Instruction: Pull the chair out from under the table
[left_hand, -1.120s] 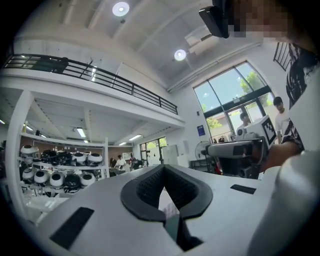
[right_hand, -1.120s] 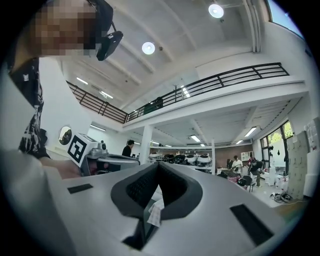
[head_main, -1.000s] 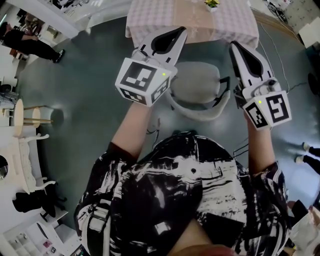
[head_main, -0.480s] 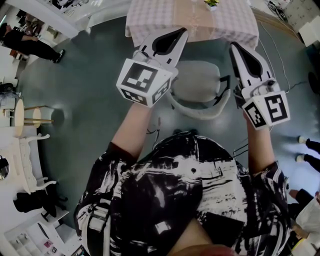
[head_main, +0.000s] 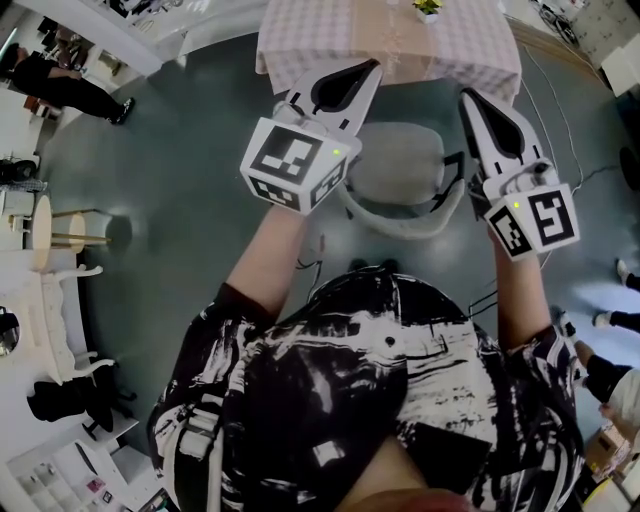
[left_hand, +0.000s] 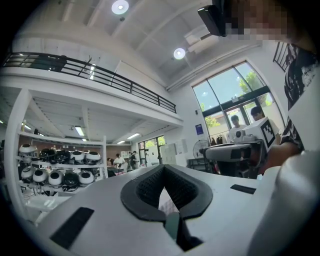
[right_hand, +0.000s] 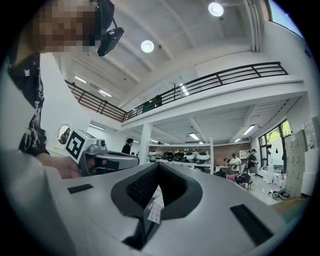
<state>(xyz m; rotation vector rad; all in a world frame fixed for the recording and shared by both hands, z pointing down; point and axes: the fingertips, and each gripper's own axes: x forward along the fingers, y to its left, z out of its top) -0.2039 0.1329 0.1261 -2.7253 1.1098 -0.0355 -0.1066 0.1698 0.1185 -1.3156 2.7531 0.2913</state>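
Note:
The grey chair (head_main: 396, 172) stands on the dark floor right in front of me, its curved backrest (head_main: 392, 220) nearest me. Its seat reaches the edge of the table (head_main: 300, 40), which wears a checked cloth. My left gripper (head_main: 373, 64) hovers over the chair's left side, shut and holding nothing. My right gripper (head_main: 465, 93) hovers over the chair's right side, also shut and empty. In the left gripper view the shut jaws of the left gripper (left_hand: 163, 168) point level into the hall. The right gripper view likewise shows the right gripper (right_hand: 159, 165) shut.
A small potted plant (head_main: 424, 8) sits on the table. A person (head_main: 62, 92) stands at the far left. A round wooden stool (head_main: 42, 232) and white furniture (head_main: 55, 310) line the left side. Another person's feet (head_main: 624, 272) are at the right edge.
Both grippers stay shut in about the same place over the chair. The feet at the right edge have shifted.

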